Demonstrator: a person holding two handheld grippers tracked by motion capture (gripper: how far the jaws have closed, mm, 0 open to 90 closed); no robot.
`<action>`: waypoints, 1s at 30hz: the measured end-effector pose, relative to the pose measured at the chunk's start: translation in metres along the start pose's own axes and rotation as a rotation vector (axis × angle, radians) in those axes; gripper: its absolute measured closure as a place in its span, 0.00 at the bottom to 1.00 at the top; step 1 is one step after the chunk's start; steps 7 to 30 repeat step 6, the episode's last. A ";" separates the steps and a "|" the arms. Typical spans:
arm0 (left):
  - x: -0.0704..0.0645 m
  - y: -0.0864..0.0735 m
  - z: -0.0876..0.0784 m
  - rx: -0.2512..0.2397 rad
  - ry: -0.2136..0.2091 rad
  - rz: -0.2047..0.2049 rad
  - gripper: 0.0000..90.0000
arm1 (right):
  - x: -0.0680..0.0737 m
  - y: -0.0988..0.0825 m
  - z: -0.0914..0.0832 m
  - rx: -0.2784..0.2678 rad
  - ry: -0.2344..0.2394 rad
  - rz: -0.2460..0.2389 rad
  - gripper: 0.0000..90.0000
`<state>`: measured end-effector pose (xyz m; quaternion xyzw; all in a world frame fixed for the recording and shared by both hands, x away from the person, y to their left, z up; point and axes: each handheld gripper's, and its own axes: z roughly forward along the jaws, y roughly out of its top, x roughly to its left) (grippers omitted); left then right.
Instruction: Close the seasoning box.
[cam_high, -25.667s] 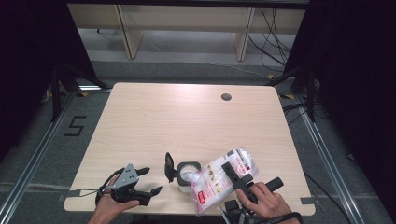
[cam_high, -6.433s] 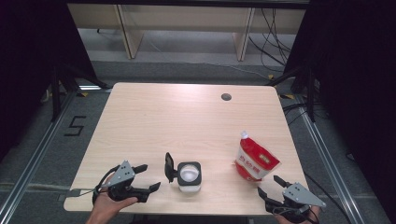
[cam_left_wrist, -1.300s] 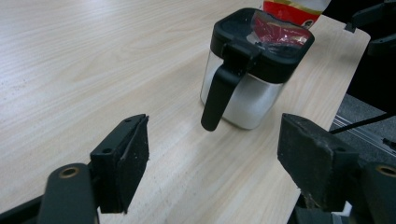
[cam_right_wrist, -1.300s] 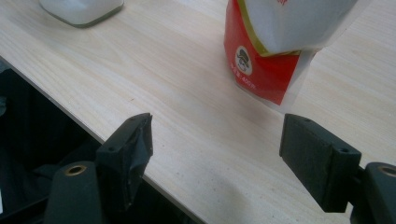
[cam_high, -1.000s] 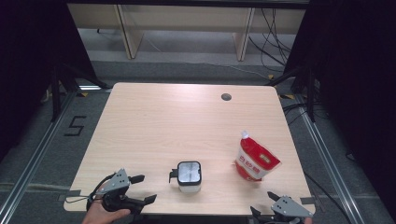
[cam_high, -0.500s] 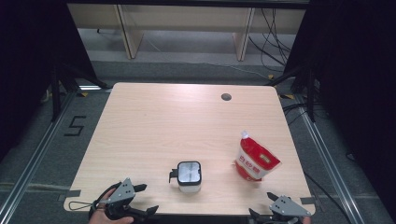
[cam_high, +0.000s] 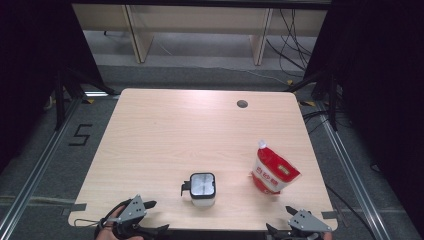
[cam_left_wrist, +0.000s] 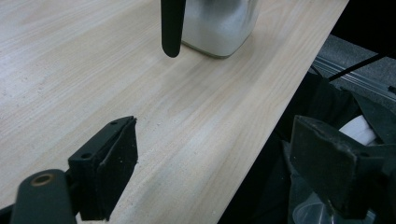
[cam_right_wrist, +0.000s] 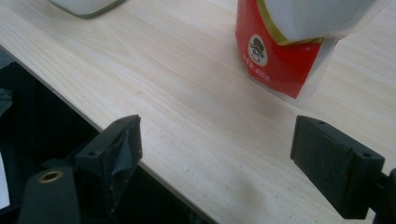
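Grippers first: your left gripper hangs over the tabletop's near edge close to the left corner, jaws wide apart with nothing between them. Your right gripper sits at the same edge near the right corner; its jaws have just been opening and now stand wide, also with nothing in them. Between both, just inside the near edge, stands the lidded container, its lid closed and its black handle on its left side. To the right of it, well apart, the red-and-white pouch stands upright, just ahead of your right gripper. A round cable hole lies near the far edge. Nothing stands between either gripper and these things.
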<state>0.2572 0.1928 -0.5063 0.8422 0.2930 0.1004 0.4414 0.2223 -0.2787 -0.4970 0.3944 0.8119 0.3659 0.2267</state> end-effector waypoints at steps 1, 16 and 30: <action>0.001 0.000 -0.001 0.007 0.002 0.008 0.17 | 0.000 0.000 0.000 0.005 -0.001 0.010 0.19; 0.002 0.000 -0.001 0.003 0.004 -0.001 0.17 | -0.001 -0.001 -0.001 0.006 -0.016 0.013 0.19; 0.002 0.000 -0.001 0.003 0.004 -0.001 0.17 | -0.001 -0.001 -0.001 0.006 -0.016 0.013 0.19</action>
